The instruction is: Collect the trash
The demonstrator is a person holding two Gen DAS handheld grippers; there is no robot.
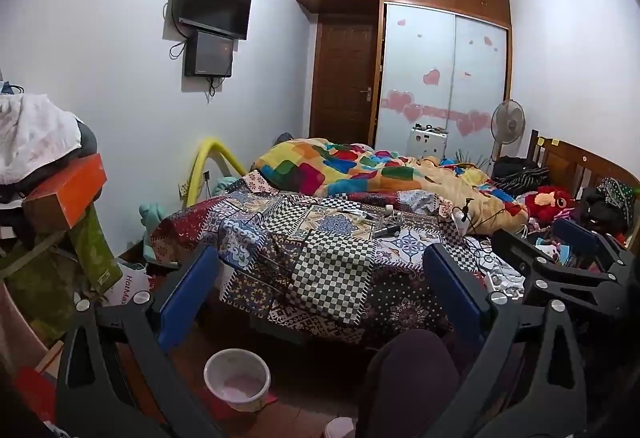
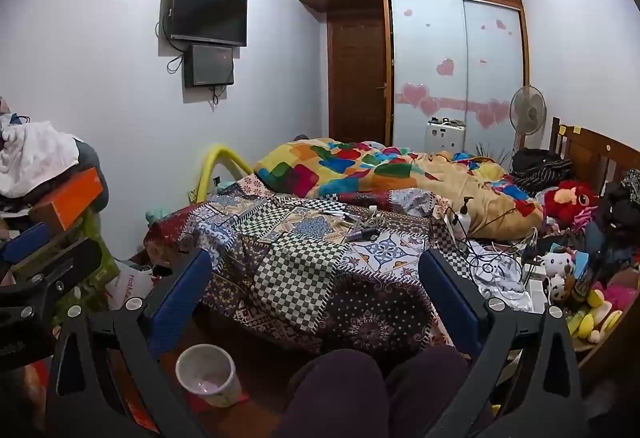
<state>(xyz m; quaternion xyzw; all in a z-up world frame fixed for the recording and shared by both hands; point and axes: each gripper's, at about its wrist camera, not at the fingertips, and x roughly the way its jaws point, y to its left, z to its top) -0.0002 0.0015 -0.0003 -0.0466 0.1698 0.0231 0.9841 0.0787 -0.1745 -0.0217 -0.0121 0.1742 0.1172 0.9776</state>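
Both grippers are held level above the floor at the foot of the bed [image 1: 320, 238], pointing across it toward the wardrobe [image 1: 444, 78]. The left gripper [image 1: 320, 286] has its blue-padded fingers [image 1: 184, 294] spread wide with nothing between them. The right gripper [image 2: 316, 286] is likewise spread wide and holds nothing; in the left wrist view it appears at the right edge [image 1: 560, 262].

A pale round bin [image 1: 237, 378] stands upright on the floor just in front of the bed, below the left gripper's left finger. Its mouth faces up, and something pinkish lies at its bottom; what it is cannot be told.

On the patterned bedspread [image 2: 304, 270], small loose items [image 2: 362, 232] and tangled cables [image 2: 492, 266] lie near the middle and right. A colourful quilt [image 1: 360, 170] is bunched farther back. The person's dark-clothed knees [image 2: 340, 390] sit between the grippers.
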